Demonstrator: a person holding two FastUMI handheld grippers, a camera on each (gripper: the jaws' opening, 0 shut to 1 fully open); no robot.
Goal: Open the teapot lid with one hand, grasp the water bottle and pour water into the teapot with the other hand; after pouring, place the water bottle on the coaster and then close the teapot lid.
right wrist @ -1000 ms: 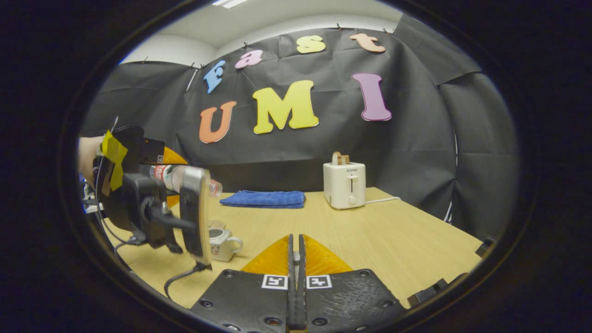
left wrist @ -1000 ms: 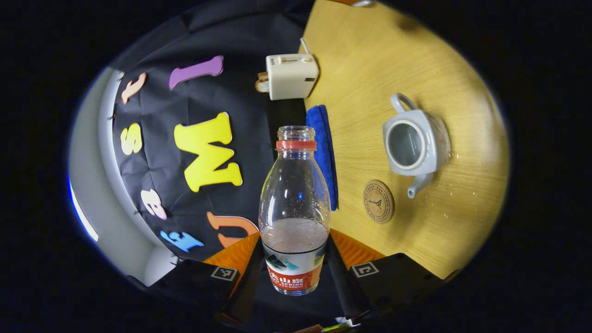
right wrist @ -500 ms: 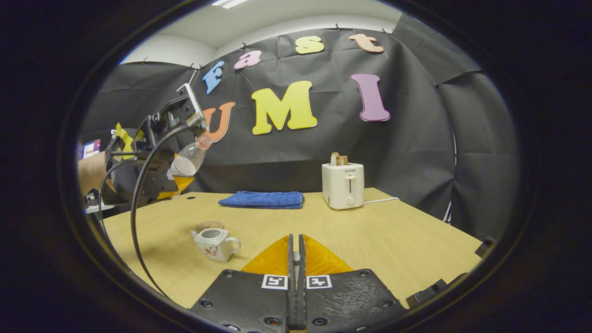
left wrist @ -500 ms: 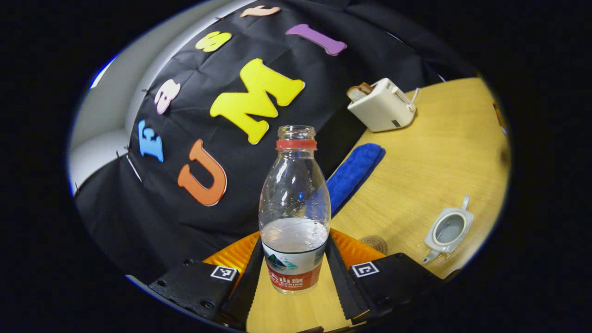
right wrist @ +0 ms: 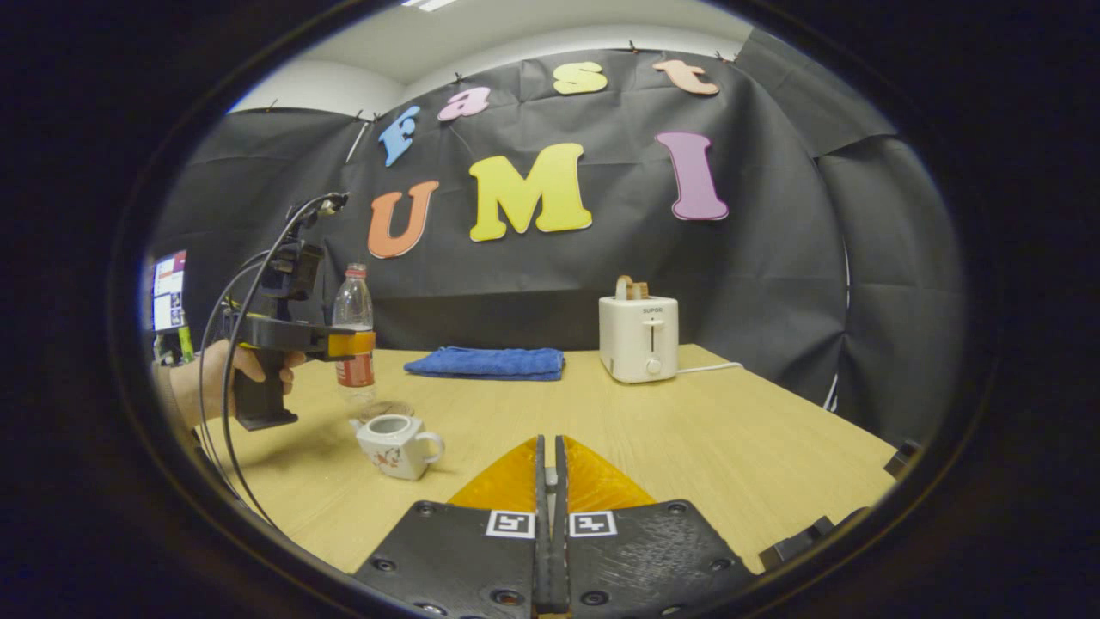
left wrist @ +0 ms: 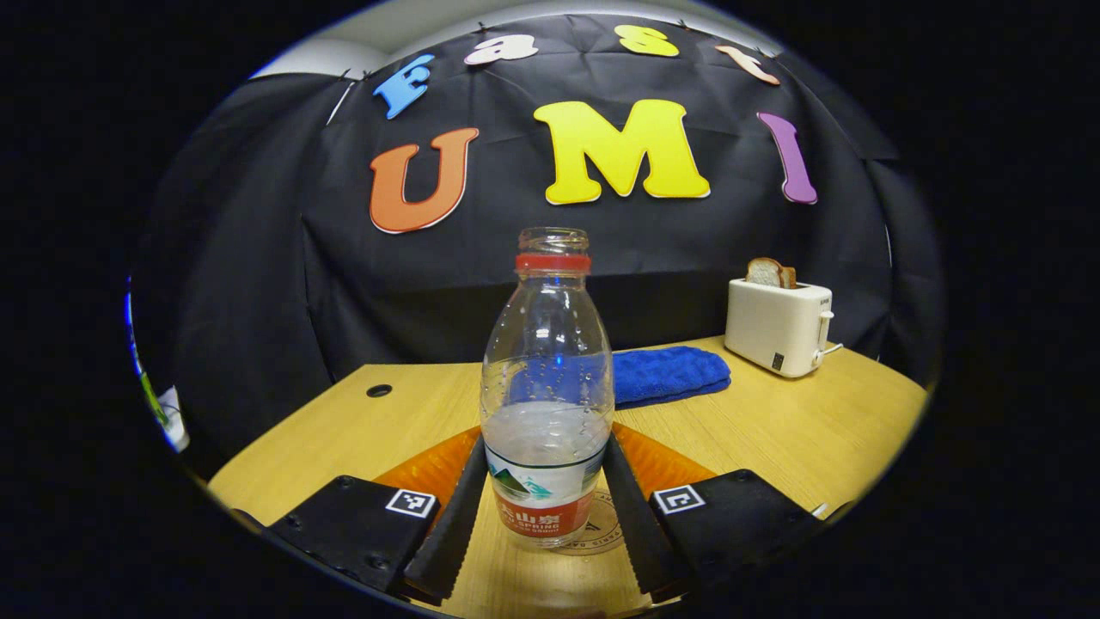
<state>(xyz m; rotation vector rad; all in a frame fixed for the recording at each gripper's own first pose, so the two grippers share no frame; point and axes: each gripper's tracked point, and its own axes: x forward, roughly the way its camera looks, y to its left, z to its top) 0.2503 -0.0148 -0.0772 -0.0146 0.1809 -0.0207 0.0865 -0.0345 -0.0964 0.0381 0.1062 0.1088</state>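
Holding the bottle (left wrist: 546,404) upright, the left gripper (left wrist: 545,516) pinches it at the red label, both fingers pressed to its sides. We note it uncapped, about half full, poised over the coaster (left wrist: 601,529); whether it touches we cannot tell. Its label print is too small for us to read. In the right gripper view, the teapot (right wrist: 394,444) stands lidless just beside the coaster. The right gripper (right wrist: 550,507) is pressed together; we cannot tell what it holds. Beyond the teapot: cloth (right wrist: 486,362) and toaster (right wrist: 638,339).
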